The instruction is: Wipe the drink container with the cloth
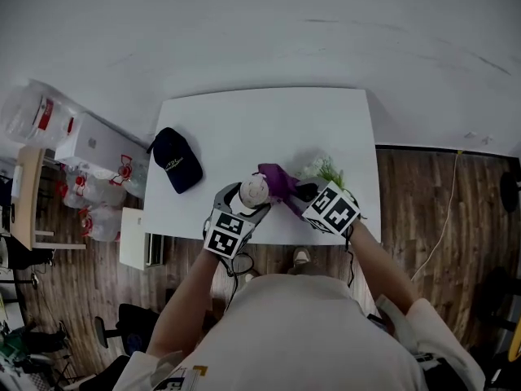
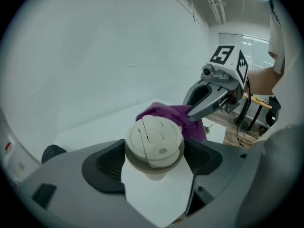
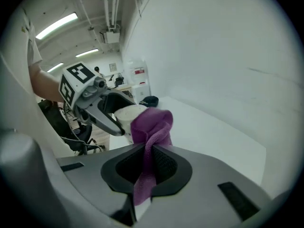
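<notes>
A white drink cup with a cream lid [image 1: 254, 191] [image 2: 154, 137] is held off the white table [image 1: 244, 120]; my left gripper [image 1: 242, 204] [image 2: 153, 158] is shut on it, one jaw on each side. A purple cloth [image 1: 278, 180] [image 2: 176, 117] [image 3: 150, 132] is pinched in my right gripper [image 1: 305, 195] [image 3: 151, 167], which is shut on it. The bunched end of the cloth presses against the cup's side [image 3: 126, 115]. The right gripper shows in the left gripper view at upper right [image 2: 202, 99].
A dark cap [image 1: 177, 159] lies on the table's left part. A green-and-white bundle [image 1: 324, 169] sits by the right gripper near the table's right edge. Boxes and bags [image 1: 89, 169] crowd the floor at left. A wall stands just beyond the table.
</notes>
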Demonstrator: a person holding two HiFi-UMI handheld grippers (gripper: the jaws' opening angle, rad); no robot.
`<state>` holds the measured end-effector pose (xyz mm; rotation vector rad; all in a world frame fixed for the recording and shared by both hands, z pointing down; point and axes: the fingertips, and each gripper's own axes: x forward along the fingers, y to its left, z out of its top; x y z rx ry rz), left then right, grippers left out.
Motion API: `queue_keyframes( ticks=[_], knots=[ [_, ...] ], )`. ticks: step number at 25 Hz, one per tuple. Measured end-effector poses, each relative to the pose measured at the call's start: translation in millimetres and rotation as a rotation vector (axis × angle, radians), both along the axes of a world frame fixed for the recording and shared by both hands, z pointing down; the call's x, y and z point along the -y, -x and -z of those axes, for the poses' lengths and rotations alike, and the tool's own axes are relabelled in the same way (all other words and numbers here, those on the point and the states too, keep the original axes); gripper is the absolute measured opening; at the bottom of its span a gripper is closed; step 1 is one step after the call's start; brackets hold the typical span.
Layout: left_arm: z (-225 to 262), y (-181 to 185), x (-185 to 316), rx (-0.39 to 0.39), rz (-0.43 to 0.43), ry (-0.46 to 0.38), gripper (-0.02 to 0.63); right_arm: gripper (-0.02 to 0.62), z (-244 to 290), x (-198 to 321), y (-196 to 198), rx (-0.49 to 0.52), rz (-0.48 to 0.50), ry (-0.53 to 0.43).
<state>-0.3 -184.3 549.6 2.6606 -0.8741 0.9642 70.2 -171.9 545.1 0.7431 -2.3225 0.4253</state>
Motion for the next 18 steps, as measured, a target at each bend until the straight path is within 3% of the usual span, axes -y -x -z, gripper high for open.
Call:
queue_keyframes(
  ticks=[4,9,11,15,18],
  knots=[
    [-1,0,-3,0.036,-0.003,0.027,0.402,0.052,-13,-6,4,0.026,-0.011,0.0],
    [-1,-1,-1,0.063,-0.007,0.035,0.402,0.052,3,7,30,0.023,0.066,-0.123],
    [-2,-1,-4,0.07,-0.039,0.037,0.402,0.052,-7,17,35,0.016,0.065,-0.13],
    [-3,6,-5,0.105,-0.165,0.035,0.402,0.052,-57,24,42,0.091,0.072,0.017],
    [-4,7,-6,0.104,-0.182,0.029,0.402,0.052,-98,6,47,0.078,0.089,0.11]
  ],
)
